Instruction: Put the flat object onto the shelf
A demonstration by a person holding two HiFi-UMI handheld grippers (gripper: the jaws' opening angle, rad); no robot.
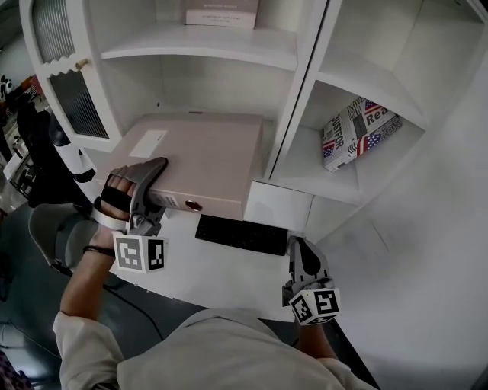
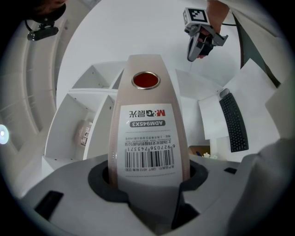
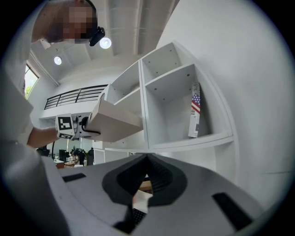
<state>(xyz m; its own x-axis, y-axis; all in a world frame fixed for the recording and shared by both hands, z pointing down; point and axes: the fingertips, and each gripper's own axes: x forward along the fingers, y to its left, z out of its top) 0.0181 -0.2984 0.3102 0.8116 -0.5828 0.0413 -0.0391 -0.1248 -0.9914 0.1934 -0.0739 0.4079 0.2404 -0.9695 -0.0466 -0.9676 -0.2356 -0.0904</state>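
A flat beige binder (image 1: 198,160) with a white spine label and a red-rimmed finger hole lies level, its far end reaching into the lower left compartment of the white shelf unit (image 1: 229,46). My left gripper (image 1: 149,183) is shut on the binder's spine end. In the left gripper view the spine (image 2: 147,120) stands up between the jaws of the left gripper (image 2: 147,177). My right gripper (image 1: 303,255) hovers low over the desk by the keyboard, shut with nothing in it. The right gripper view shows that gripper (image 3: 147,159) and the binder (image 3: 115,122) off to the left.
A black keyboard (image 1: 242,234) lies on the white desk in front of the shelf unit. A flag-patterned book (image 1: 358,133) leans in the right compartment. A pale box (image 1: 221,14) sits on the upper shelf. A grey chair (image 1: 57,232) stands at the left.
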